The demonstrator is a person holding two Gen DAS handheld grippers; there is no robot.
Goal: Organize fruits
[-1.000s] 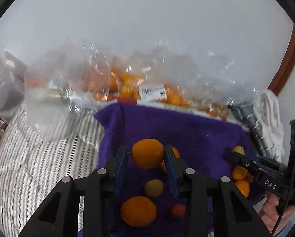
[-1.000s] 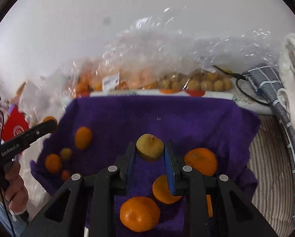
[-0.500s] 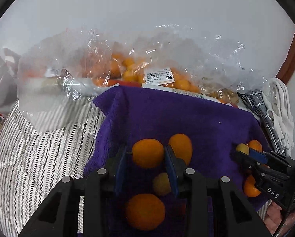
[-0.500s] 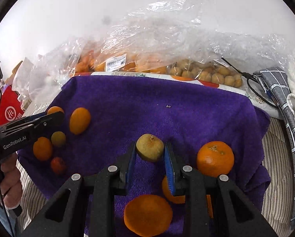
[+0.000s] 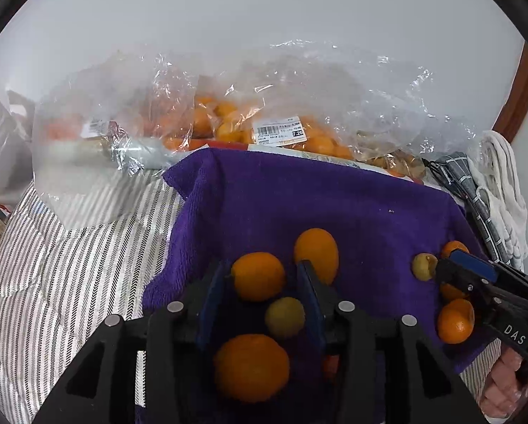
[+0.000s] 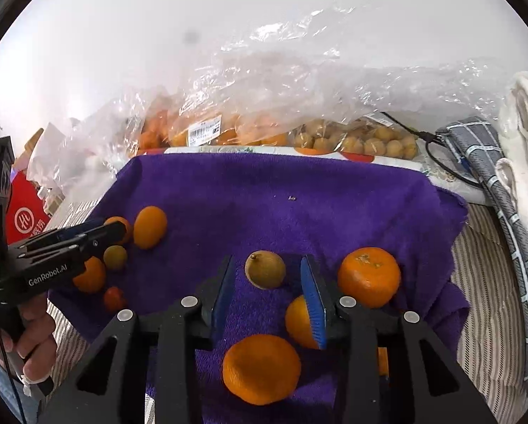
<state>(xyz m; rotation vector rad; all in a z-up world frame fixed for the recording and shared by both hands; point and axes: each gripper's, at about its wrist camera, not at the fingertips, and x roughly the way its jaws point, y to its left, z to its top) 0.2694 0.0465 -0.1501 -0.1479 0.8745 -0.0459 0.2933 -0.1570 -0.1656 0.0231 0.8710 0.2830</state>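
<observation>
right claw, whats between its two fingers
In the right wrist view, one brownish-yellow fruit sits between the open right claw's fingers on the purple towel, with gaps on both sides.

In the right wrist view, the left gripper (image 6: 117,228) at the left carries white letters "GenRobot.AI" on its black body. Far left, a red box (image 6: 25,212) shows a white round logo w/ characters too small to read. In the left wrist view, the right gripper (image 5: 444,270) at the near right shows "DAS". A white barcode label (image 5: 279,131) on the far plastic bag (image 5: 299,99) has unreadable print.
</observation>
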